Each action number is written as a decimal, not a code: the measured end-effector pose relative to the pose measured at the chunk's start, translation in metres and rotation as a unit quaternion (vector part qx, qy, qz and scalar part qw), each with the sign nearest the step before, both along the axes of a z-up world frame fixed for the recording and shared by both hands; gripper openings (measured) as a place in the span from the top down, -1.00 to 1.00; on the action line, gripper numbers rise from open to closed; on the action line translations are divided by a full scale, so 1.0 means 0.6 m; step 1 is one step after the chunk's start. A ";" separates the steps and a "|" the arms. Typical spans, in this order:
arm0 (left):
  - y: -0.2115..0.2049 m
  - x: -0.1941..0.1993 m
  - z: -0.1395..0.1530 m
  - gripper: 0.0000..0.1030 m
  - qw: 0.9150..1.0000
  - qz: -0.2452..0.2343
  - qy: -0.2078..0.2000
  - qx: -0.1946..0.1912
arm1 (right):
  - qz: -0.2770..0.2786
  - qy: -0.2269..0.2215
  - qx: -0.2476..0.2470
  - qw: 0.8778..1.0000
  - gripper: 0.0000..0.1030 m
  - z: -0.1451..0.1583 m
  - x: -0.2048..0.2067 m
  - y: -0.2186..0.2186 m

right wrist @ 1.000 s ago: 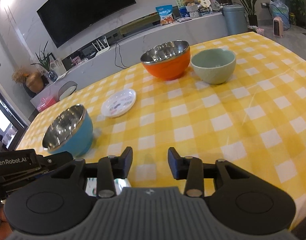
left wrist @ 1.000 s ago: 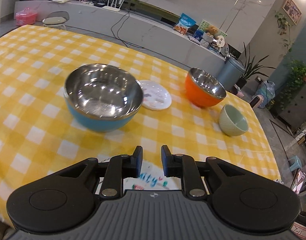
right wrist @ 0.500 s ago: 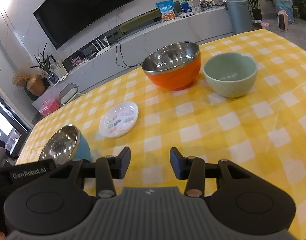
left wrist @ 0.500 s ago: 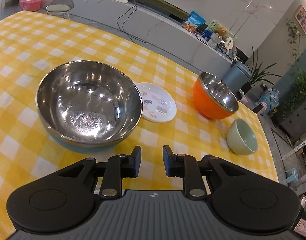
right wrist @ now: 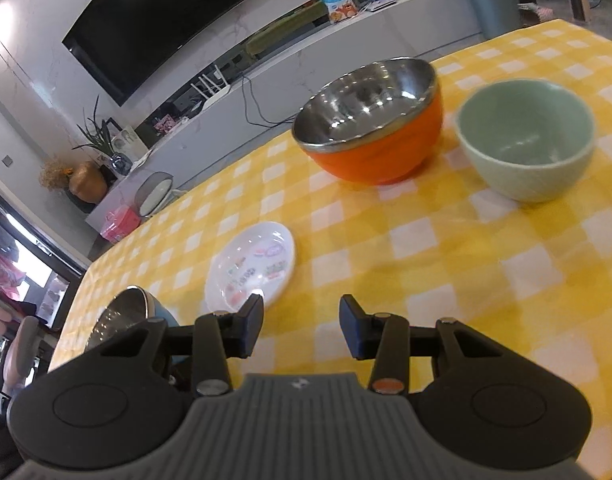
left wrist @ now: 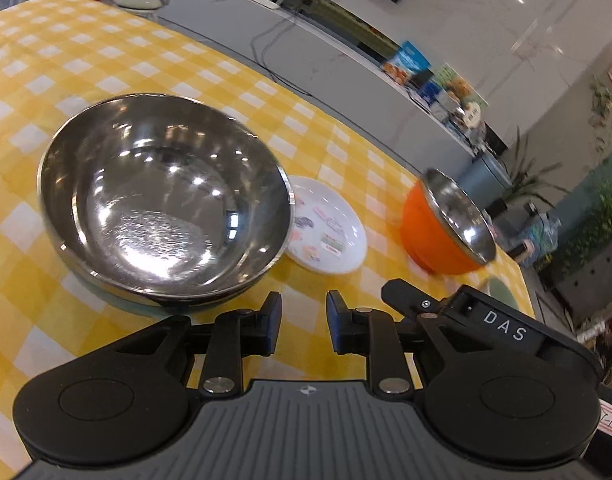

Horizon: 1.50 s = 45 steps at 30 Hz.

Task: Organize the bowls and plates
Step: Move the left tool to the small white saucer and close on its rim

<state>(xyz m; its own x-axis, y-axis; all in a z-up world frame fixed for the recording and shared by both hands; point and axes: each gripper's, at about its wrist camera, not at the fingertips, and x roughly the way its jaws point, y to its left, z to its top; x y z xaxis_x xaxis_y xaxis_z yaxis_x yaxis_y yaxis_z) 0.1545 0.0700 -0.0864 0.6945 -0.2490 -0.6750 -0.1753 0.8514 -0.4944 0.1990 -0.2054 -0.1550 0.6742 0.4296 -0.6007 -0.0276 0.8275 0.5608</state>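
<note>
A large steel bowl with a blue outside (left wrist: 162, 204) sits on the yellow checked tablecloth (left wrist: 86, 64), close in front of my left gripper (left wrist: 303, 326), which is open and empty. A small white printed plate (left wrist: 326, 228) lies right of that bowl; it also shows in the right wrist view (right wrist: 252, 266). An orange steel-lined bowl (right wrist: 370, 136) and a pale green bowl (right wrist: 526, 140) stand side by side farther off. My right gripper (right wrist: 301, 330) is open and empty, above the cloth just behind the plate. The blue bowl (right wrist: 126, 316) shows at its left.
The right gripper's body (left wrist: 486, 320) juts into the left wrist view, partly hiding the green bowl (left wrist: 502, 290). A long grey TV bench (right wrist: 346, 40) with snack bags runs behind the table. A grey bin (right wrist: 490, 0) stands past the table's far edge.
My left gripper has moved closer over the blue bowl. My right gripper has moved forward toward the plate and the two far bowls, and its jaws have opened wider.
</note>
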 end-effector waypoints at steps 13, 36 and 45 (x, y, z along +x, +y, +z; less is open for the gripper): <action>0.014 0.035 -0.014 0.49 1.000 0.020 0.013 -0.015 | 0.013 0.028 -0.016 0.999 0.76 -0.029 0.082 0.043; 0.001 0.037 -0.023 0.91 1.000 -0.014 0.023 0.004 | 0.031 0.035 -0.076 0.996 1.00 -0.027 0.017 -0.004; -0.001 0.021 -0.013 0.94 0.999 -0.025 0.021 0.015 | 0.018 0.041 -0.066 0.997 1.00 -0.024 -0.001 -0.008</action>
